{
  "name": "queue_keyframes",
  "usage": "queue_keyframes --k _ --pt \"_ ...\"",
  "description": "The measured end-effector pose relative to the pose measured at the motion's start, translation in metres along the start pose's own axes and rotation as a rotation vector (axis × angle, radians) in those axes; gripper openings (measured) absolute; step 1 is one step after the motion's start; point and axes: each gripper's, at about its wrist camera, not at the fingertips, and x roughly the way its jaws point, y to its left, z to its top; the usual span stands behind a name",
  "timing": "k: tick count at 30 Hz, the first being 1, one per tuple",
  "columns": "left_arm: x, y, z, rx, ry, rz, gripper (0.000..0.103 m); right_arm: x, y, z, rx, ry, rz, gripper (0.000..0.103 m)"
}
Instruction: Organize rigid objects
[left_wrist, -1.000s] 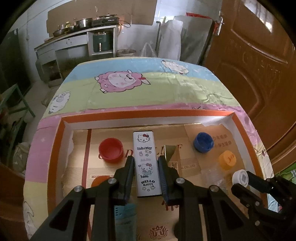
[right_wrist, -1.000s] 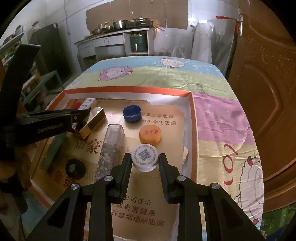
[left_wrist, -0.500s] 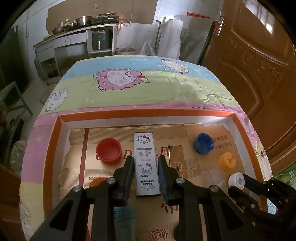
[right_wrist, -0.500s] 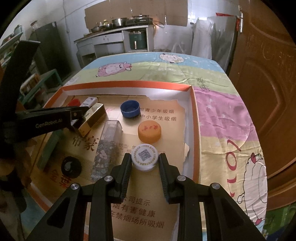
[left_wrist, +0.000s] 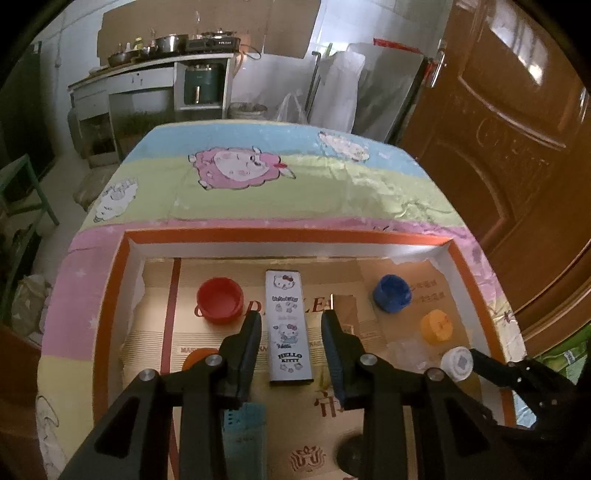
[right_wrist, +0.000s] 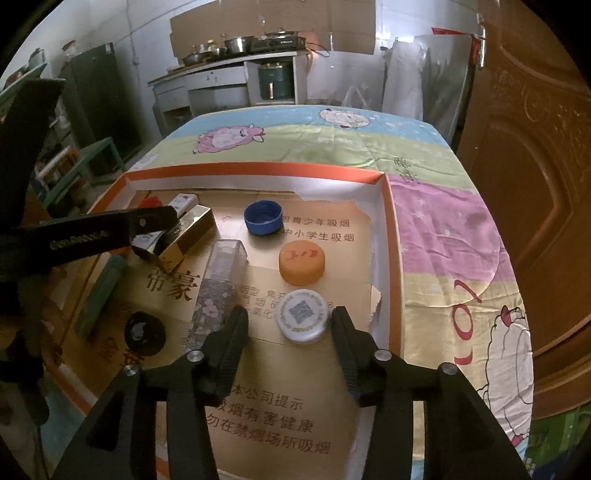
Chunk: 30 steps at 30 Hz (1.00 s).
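Left gripper (left_wrist: 290, 343): matte black, two angular fingers, ribbed inner pads, round silver screws at joints | Right gripper (right_wrist: 290, 334): same black build, textured pads, silver screws | Left finger flank: pale lettering, blurred.

We have two wrist fisheyes, each looking forward and steeply down along its own fingers, close over the tray (left_wrist: 110, 295) on the table. Left view sits over the tray's middle, centred on the tin (left_wrist: 289, 325), with the right gripper (left_wrist: 476, 363) entering at its lower right; right view sits over the tray's right side, right on the white cap (right_wrist: 303, 320), with the left gripper (right_wrist: 162, 225) crossing its left edge. Both share the white cap (left_wrist: 457, 363), orange cap (right_wrist: 301, 261), blue cap (right_wrist: 263, 217) and the kitchen counter (right_wrist: 229, 70) behind.
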Motion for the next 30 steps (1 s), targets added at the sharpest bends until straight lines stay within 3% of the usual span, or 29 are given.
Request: queue_keyframes --k 10,16,24,30 --pt "-0.025 -0.001 -0.007 -0.022 -0.037 -0.035 0.034 -0.013 0.0 0.0 0.029 -0.024 0.018 0.049" --pt "-0.042 -0.002 -0.019 -0.034 -0.048 -0.019 0.034 -0.022 0.001 -0.003 0.038 -0.04 0.02 0.049" --pt "-0.072 -0.016 -0.036 0.004 -0.111 0.102 0.034 -0.039 0.008 -0.008 0.049 -0.065 0.029 0.049" --pt "-0.101 -0.025 -0.048 0.025 -0.177 0.152 0.034 -0.06 0.013 -0.015 0.078 -0.094 0.02 0.05"
